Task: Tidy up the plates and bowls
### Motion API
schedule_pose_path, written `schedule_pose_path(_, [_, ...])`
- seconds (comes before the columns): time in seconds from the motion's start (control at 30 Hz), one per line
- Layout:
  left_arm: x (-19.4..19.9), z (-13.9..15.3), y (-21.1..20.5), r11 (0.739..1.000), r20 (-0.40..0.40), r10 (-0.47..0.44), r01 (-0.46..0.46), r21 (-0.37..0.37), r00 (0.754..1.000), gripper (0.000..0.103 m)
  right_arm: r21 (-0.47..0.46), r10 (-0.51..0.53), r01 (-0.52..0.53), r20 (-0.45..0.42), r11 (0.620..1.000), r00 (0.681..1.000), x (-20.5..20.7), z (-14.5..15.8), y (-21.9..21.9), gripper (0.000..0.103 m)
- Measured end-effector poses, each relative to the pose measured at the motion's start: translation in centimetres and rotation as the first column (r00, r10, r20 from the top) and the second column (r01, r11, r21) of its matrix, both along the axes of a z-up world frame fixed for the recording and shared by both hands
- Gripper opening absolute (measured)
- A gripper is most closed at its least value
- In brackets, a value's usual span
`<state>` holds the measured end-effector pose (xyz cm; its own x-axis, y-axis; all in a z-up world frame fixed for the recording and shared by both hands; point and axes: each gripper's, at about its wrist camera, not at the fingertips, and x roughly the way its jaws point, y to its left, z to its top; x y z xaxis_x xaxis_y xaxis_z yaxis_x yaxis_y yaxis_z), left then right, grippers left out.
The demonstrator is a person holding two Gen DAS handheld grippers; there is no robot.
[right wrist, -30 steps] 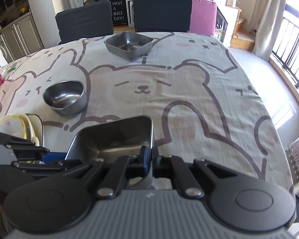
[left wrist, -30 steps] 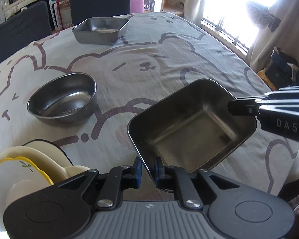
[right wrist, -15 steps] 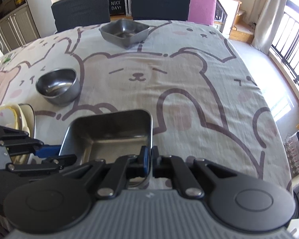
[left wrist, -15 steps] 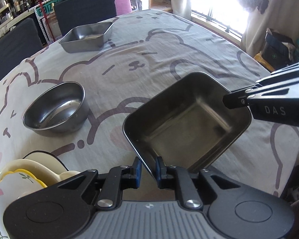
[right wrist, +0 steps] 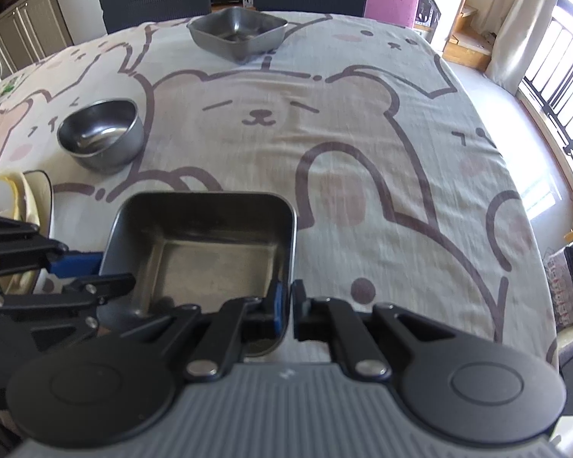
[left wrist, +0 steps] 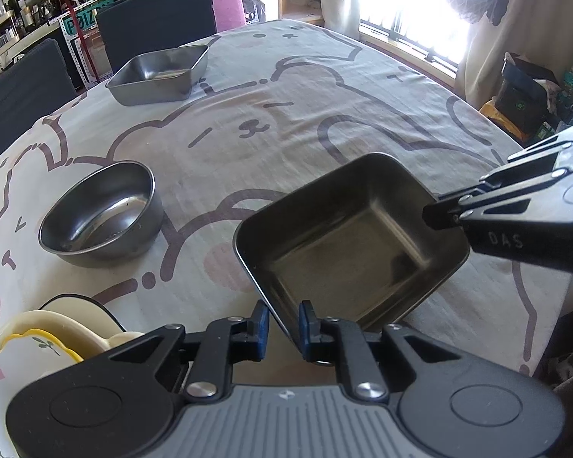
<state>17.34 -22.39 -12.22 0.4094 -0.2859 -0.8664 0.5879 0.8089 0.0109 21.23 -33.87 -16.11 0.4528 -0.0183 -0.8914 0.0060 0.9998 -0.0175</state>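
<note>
Left gripper (left wrist: 282, 324): jaws pinching the near rim of the square steel tray (left wrist: 347, 244), one pad inside the wall, one outside. Right gripper (right wrist: 288, 307): jaws pressed together on the opposite rim of the same tray, near a corner. The tray hangs between the two grippers, seemingly just above the counter (left wrist: 286, 114) at its near edge; contact with the cloth cannot be told.

Step in hand, as judged: a two-handed carry of the tray. A second square steel tray (left wrist: 158, 72) stands at the far edge, well apart, and is the likely nesting place. The next move calls for both grippers to travel together, level, so neither rim slips.

Beside the held tray, to its left: a round steel bowl (left wrist: 103, 215), upright. Nearer still, at the left corner: stacked cream plates (left wrist: 30, 347) with a yellow rim.

Surface: counter under a pale cloth printed with bears. Room: dark chairs (left wrist: 156, 11) behind, a bright window (left wrist: 412, 11) with curtains to the right.
</note>
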Motion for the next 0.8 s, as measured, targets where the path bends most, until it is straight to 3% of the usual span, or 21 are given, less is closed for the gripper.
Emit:
schedule_pose_path(0.33, [0.21,0.25,0.15,1.0,-0.026,0.006,-0.007,-0.026,1.0,0.019,-0.006,0.001,-0.001,-0.026,1.0,1.0,0.39,-0.8,-0.26,0.01])
schedule_pose_path(0.67, [0.46,0.47,0.47,0.999,-0.05,0.018,-0.02,-0.04,0.999,0.023,0.019,0.003,-0.003,-0.018,1.0,1.0,0.46,-0.73,-0.51,0.021])
schedule_pose_path(0.8, [0.53,0.78,0.72,0.998,-0.052,0.024,-0.027,-0.058,0.998,0.039,0.036,-0.004,0.005,-0.003,0.999,1.0,0.19,-0.41,-0.75,0.031])
